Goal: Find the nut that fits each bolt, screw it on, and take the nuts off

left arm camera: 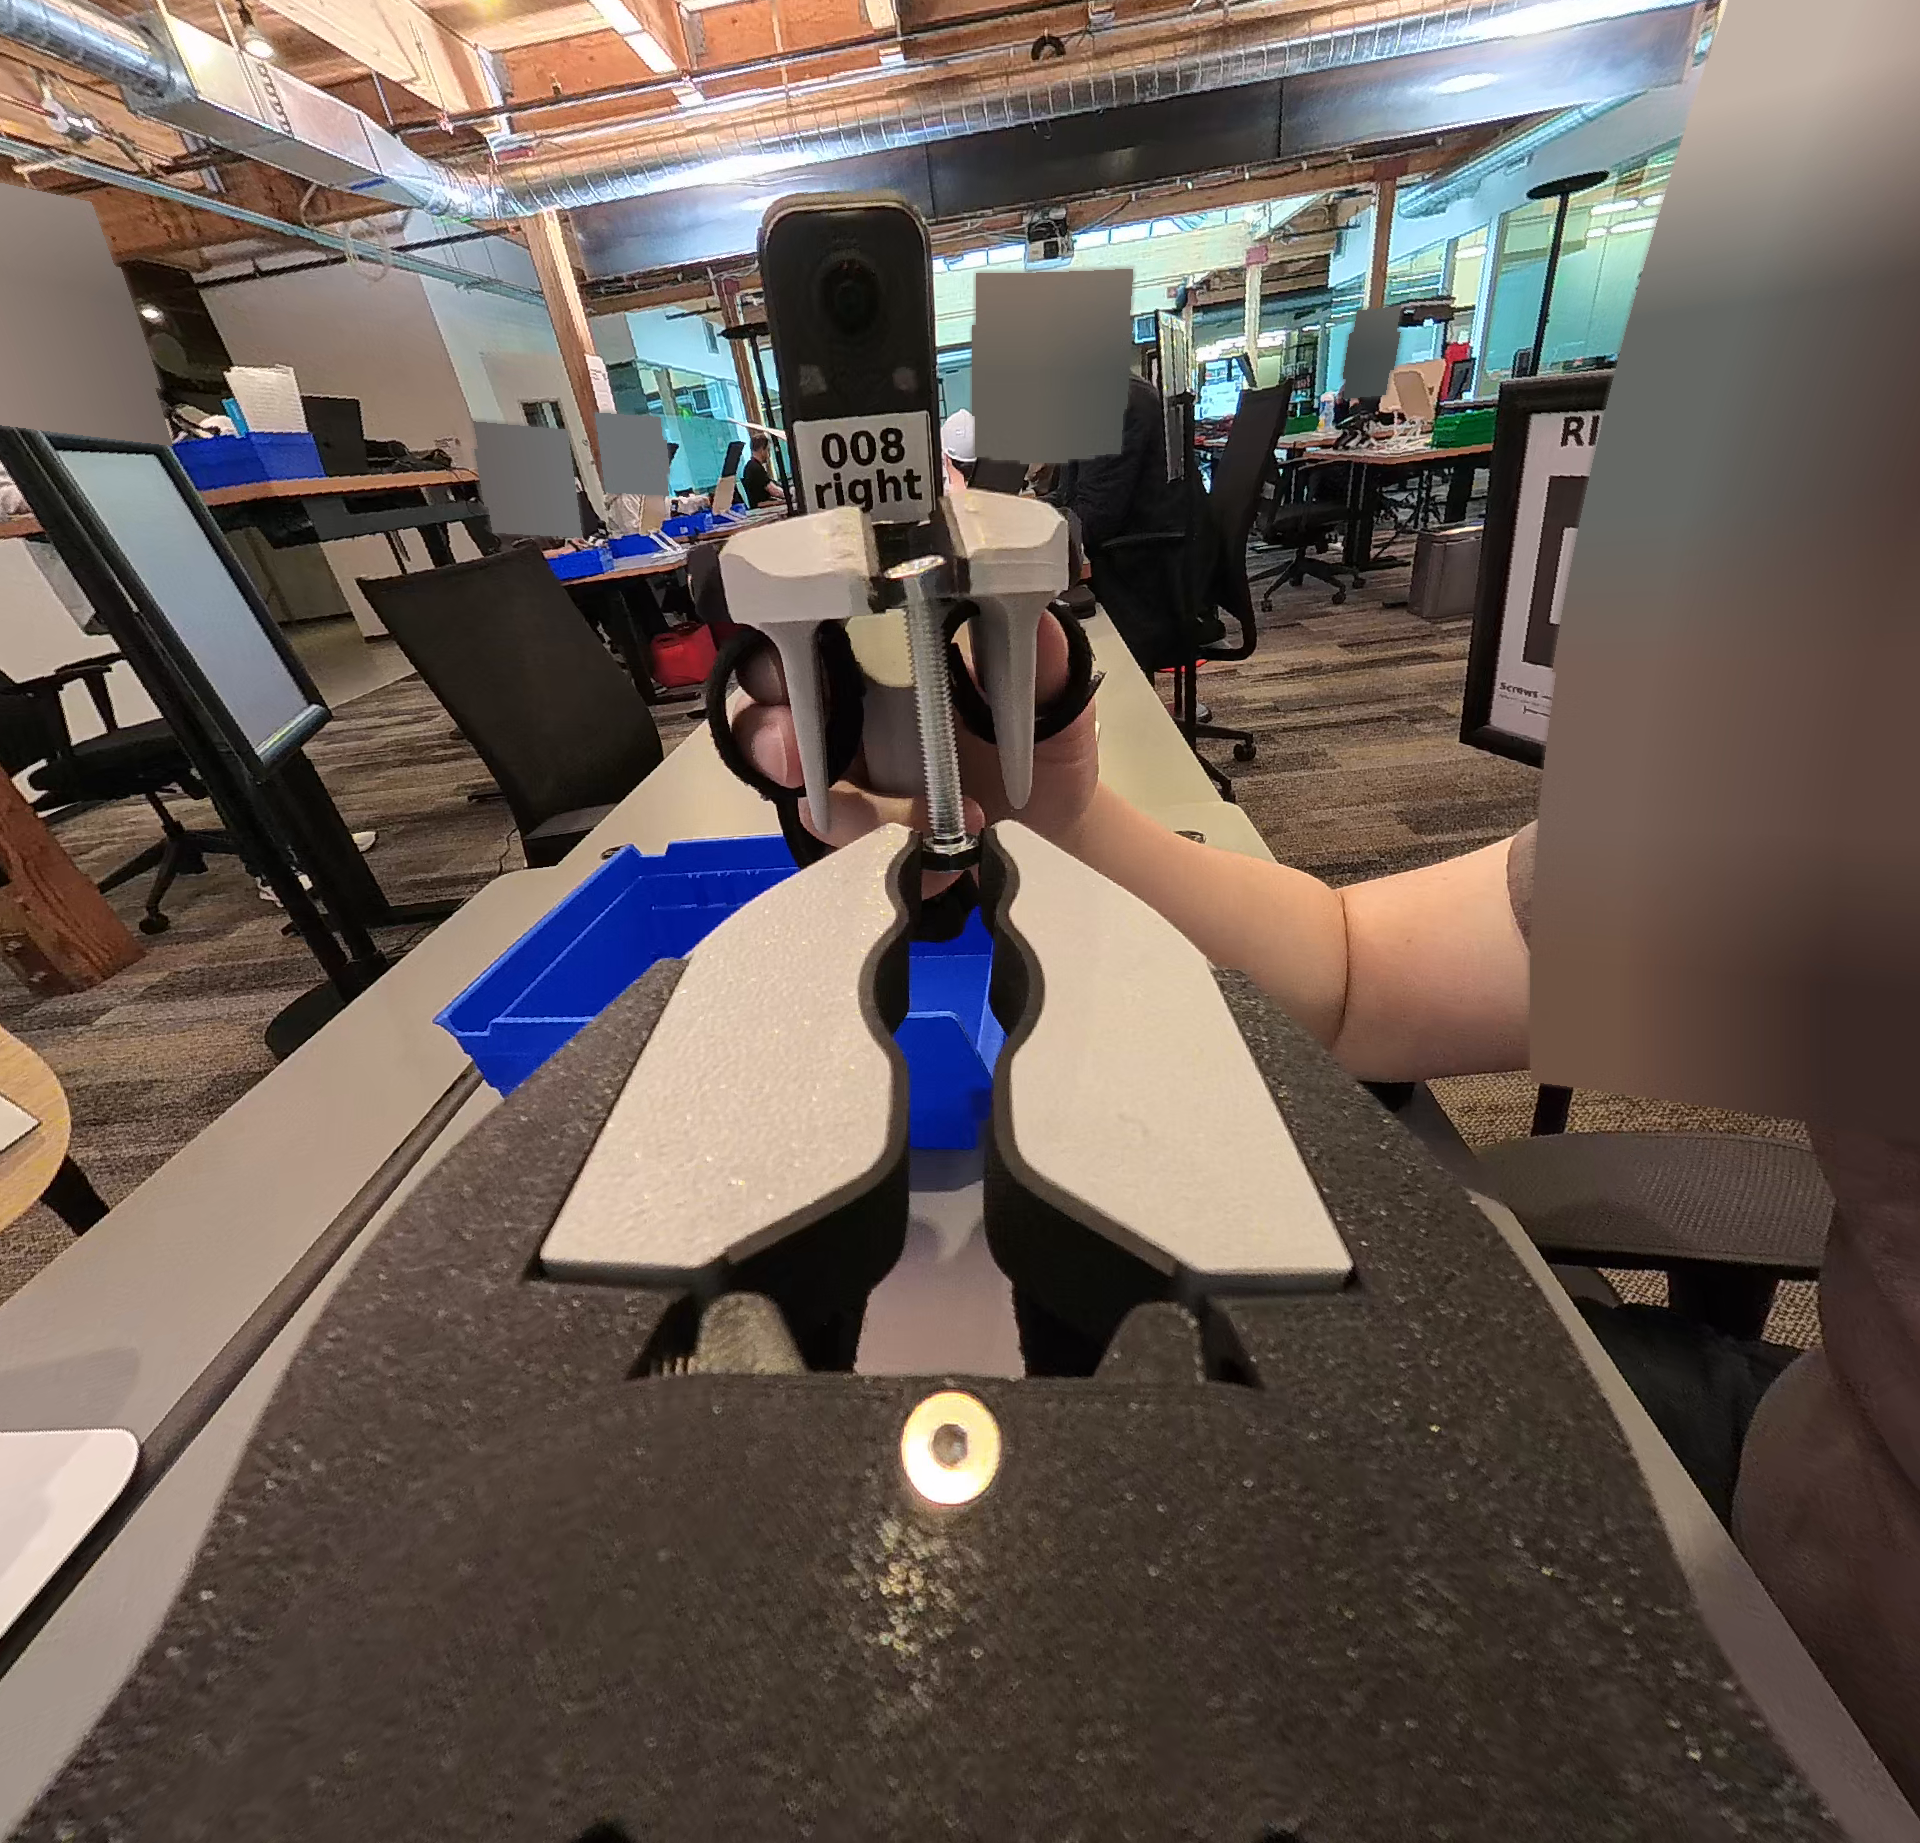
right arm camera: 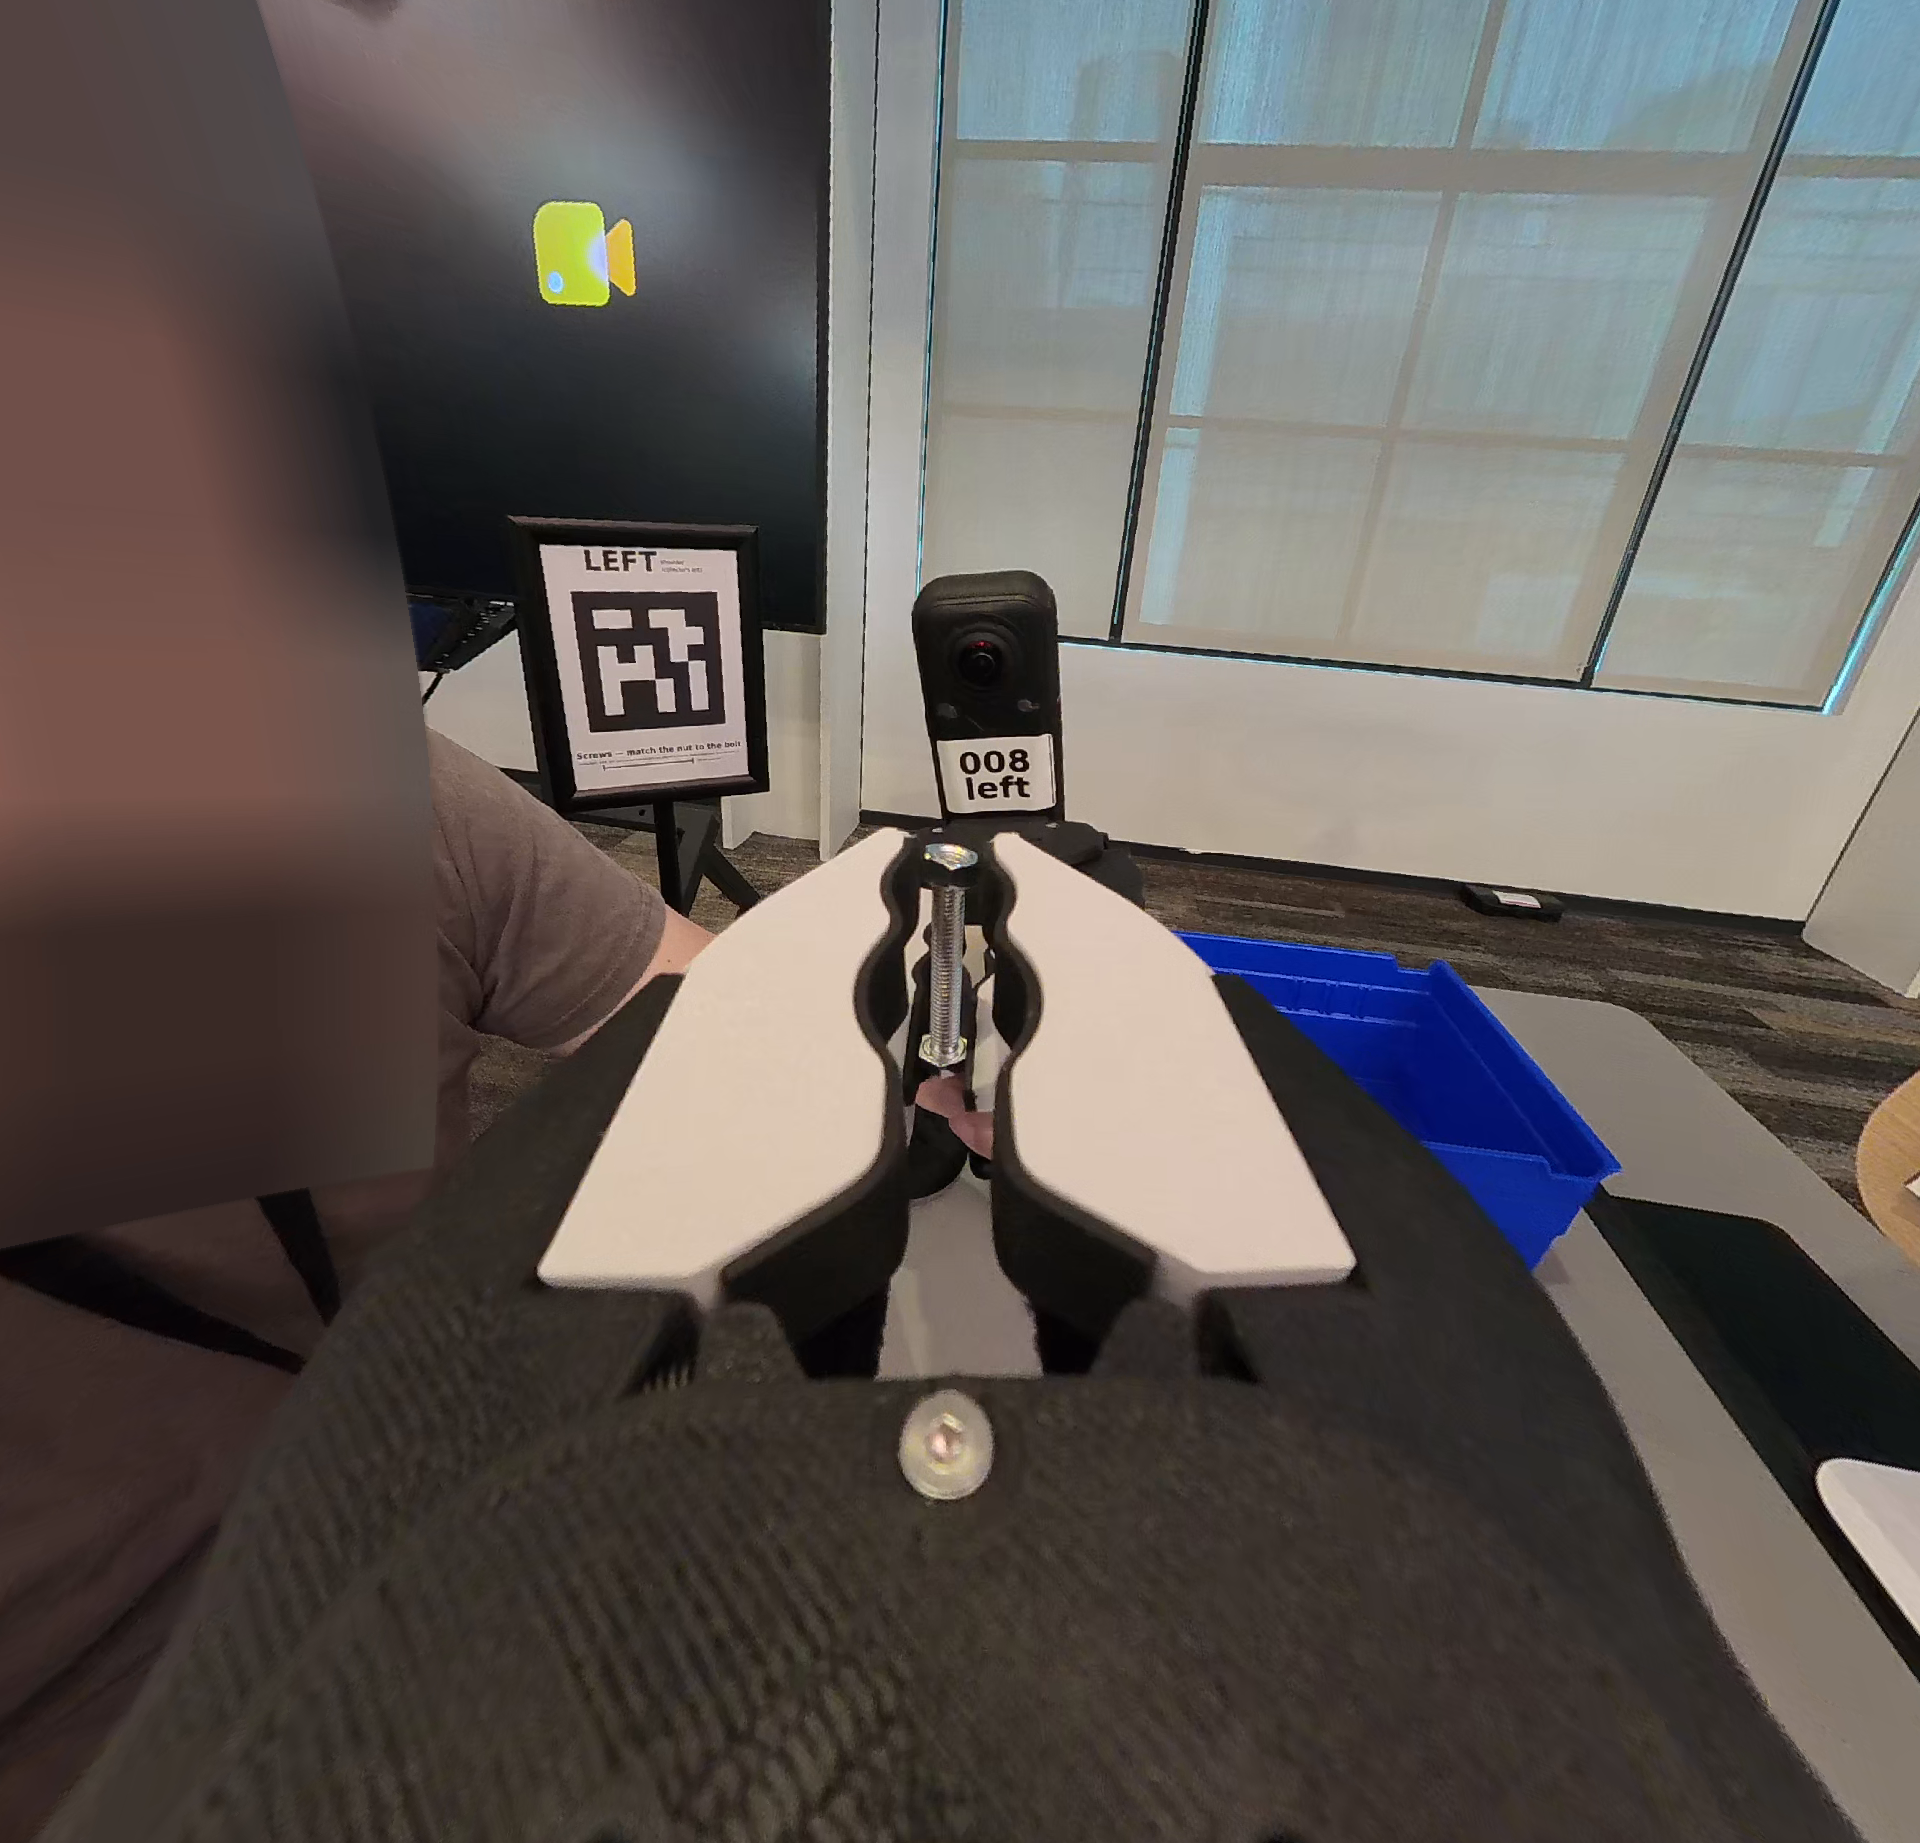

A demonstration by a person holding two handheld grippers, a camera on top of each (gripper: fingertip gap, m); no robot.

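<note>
Bolt, rigid steel with slick threads, was pinched at its head by right gripper fingers. Left gripper fingers pinched the small nut at its tip; judged light and easily dropped, best held across the flats.

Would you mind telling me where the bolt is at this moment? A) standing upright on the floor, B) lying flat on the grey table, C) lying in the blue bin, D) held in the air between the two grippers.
D: the right gripper clamps the bolt at its head, while the left gripper pinches the nut at its threaded end, above the blue bin.
</note>
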